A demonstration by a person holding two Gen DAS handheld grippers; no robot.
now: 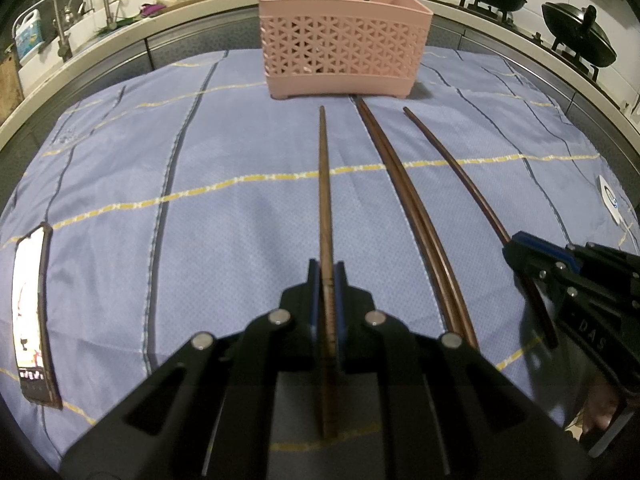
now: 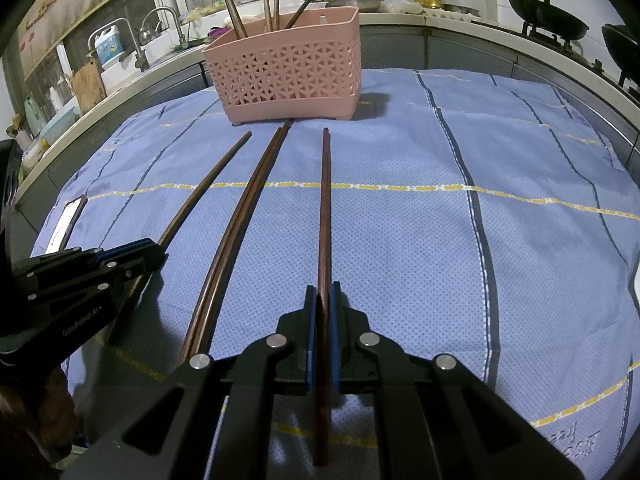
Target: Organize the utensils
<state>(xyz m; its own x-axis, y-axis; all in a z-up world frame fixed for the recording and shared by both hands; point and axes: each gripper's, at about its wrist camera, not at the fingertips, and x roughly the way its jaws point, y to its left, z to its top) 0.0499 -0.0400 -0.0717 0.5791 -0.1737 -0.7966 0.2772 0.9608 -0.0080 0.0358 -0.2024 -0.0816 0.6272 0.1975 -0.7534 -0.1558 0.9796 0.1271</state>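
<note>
Chopsticks, four still out on the cloth; more already stand in the pink basket (image 1: 344, 48) at the far edge.

Left gripper (image 1: 329, 276): fingers (image 1: 313, 280) clenched on one chopstick (image 1: 325, 184) near its thick end. The stick runs straight ahead toward the basket, tip well short of it. In the right wrist view the left gripper (image 2: 154, 250) sits at the left edge w/ the same stick reaching forward.

Right gripper (image 2: 323, 300): fingers (image 2: 336, 304) clenched on another chopstick (image 2: 325, 208), also near the thick end, also aimed at the basket. From the left wrist view the right gripper (image 1: 510, 246) shows at the right edge.

Between the two held sticks lies a loose pair (image 1: 404, 196), touching each other, on the blue checked cloth (image 1: 200, 184) over the worktop. A phone (image 1: 30, 316) lies at the far left, screen lit.

Risks, as judgement:
- Grip is far back on a long thin stick, so the tip can swing or the stick can twist in the fingers when lifted.
- Tip may catch the basket's lattice wall or rim instead of dropping in, & push the light basket back.
- Sticks already in the basket lean at angles; a new one could knock against them.
- Both grippers heading for one opening could cross or bump.
- A low lift could drag the tip on the cloth & wrinkle it, or nudge the loose pair.
</note>
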